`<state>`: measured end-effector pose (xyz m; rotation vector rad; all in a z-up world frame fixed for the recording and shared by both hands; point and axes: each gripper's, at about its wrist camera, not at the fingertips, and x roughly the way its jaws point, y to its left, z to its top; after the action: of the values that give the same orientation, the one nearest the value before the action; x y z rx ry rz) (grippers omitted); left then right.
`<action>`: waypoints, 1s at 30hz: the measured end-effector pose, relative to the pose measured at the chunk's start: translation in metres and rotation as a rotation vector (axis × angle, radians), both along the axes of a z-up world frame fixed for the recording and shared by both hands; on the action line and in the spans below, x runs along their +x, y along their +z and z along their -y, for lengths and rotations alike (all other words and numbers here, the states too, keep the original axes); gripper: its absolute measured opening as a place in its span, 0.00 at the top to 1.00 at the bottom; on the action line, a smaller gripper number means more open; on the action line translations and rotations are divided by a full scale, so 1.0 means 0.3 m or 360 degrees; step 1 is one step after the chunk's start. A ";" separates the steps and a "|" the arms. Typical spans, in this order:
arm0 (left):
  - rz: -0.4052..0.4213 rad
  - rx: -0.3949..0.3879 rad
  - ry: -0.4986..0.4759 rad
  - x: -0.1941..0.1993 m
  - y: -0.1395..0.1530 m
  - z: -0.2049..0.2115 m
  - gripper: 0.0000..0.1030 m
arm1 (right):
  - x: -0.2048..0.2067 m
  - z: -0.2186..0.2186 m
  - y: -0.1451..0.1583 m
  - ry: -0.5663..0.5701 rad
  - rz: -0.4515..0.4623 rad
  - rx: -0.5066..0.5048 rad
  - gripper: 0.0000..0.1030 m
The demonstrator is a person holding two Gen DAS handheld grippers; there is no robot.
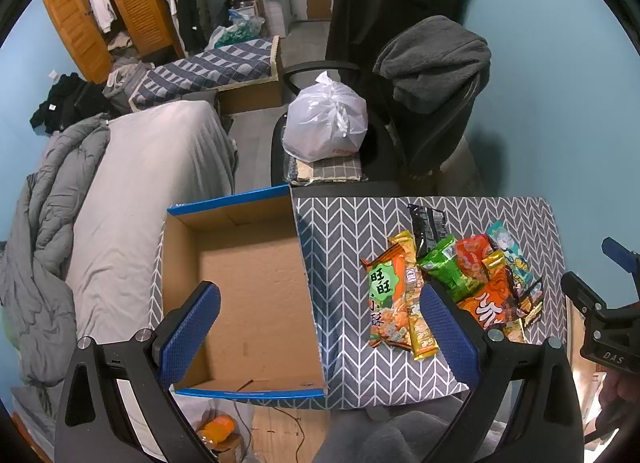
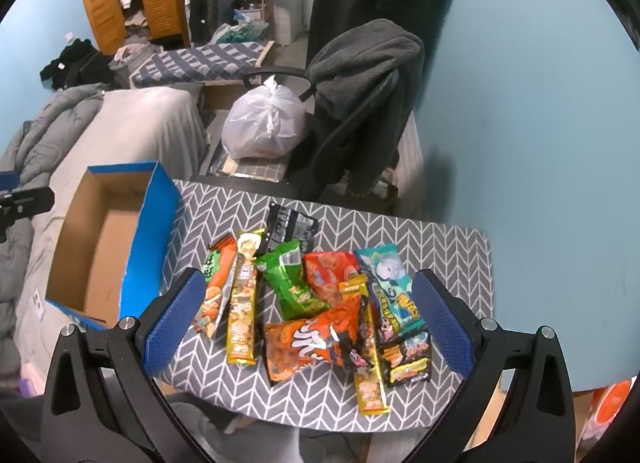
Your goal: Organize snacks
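We hold both grippers above the table, tilted down, and both are spread wide with nothing between the pads: the left gripper hangs over the near edge of the box, the right gripper over the snacks. The snacks lie in a loose pile on the patterned cloth, just right of the box, which stands bare inside.

A right gripper with blue-padded jaws spread wide and empty hovers over a heap of snack packets on a grey chevron-patterned table. Beyond its left finger sits an empty blue cardboard box.
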<state>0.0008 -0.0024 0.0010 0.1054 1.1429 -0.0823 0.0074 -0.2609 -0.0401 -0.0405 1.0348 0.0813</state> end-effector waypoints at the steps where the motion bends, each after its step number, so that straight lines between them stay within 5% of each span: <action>1: 0.0000 0.0002 0.0001 0.001 0.000 0.001 0.02 | 0.000 0.000 0.000 0.0001 0.0000 0.0001 0.02; 30: 0.0000 -0.0009 -0.0013 0.004 0.019 0.016 0.02 | -0.009 -0.001 -0.003 0.0004 -0.0008 0.0001 0.02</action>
<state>0.0020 -0.0071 0.0066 0.1051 1.1425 -0.0927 0.0047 -0.2607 -0.0411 -0.0413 1.0395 0.0842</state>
